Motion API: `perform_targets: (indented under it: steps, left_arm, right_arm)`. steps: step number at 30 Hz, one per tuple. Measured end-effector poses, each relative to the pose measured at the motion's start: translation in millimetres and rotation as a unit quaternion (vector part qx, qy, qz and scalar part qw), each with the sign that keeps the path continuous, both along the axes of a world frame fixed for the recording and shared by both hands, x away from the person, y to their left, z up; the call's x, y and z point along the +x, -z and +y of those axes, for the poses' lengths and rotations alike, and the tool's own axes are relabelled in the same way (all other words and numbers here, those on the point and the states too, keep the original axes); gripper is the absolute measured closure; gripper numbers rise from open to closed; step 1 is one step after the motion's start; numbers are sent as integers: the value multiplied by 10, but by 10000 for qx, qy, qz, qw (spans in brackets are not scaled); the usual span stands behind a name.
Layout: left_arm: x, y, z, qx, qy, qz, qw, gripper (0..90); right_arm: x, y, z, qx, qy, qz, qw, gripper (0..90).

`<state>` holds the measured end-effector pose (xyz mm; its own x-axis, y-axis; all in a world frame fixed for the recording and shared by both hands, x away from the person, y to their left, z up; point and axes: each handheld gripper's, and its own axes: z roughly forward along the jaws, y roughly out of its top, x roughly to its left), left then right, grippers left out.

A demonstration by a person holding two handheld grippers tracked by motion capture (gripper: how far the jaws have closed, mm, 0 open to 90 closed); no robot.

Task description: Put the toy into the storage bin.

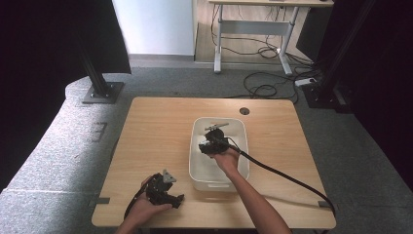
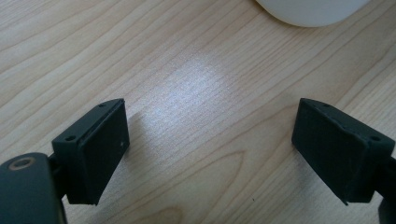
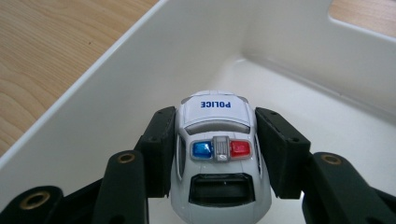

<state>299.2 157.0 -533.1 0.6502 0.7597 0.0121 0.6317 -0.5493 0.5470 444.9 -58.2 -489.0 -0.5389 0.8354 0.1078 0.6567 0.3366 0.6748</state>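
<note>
A white toy police car (image 3: 217, 151) with a blue and a red roof light and the word POLICE on its hood sits between the pads of my right gripper (image 3: 215, 149), which is shut on its sides. That gripper (image 1: 213, 143) hangs inside the white bin (image 1: 197, 168), near its far left wall, above the bin's floor. My left gripper (image 1: 165, 190) rests near the table's front edge, left of the bin. Its jaws stand wide open over bare wood in the left gripper view (image 2: 212, 149), with nothing between them.
The white bin's rounded corner (image 2: 308, 11) lies just beyond the left gripper. A thick black cable (image 1: 287, 178) trails from the right gripper across the table's right side. A cable hole (image 1: 244, 111) is at the table's back edge. The bin's handle slot (image 3: 364, 16) shows wood behind it.
</note>
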Motion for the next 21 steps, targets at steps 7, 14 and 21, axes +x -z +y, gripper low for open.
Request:
perform_targets:
  steps: [7,14,21]
  left_arm:
    - [1,-1,0,9,5,3,10000,118]
    - [1,0,0,2,3,4,10000,118]
    - [-2,-1,-3,12,16,-6,10000,118]
  right_arm:
    - [23,56,14,-91,-25,53,9999,504]
    - [76,187,36,-217,-133,378,9990,503]
    - [104,230,34,-263,-148,522,9982,502]
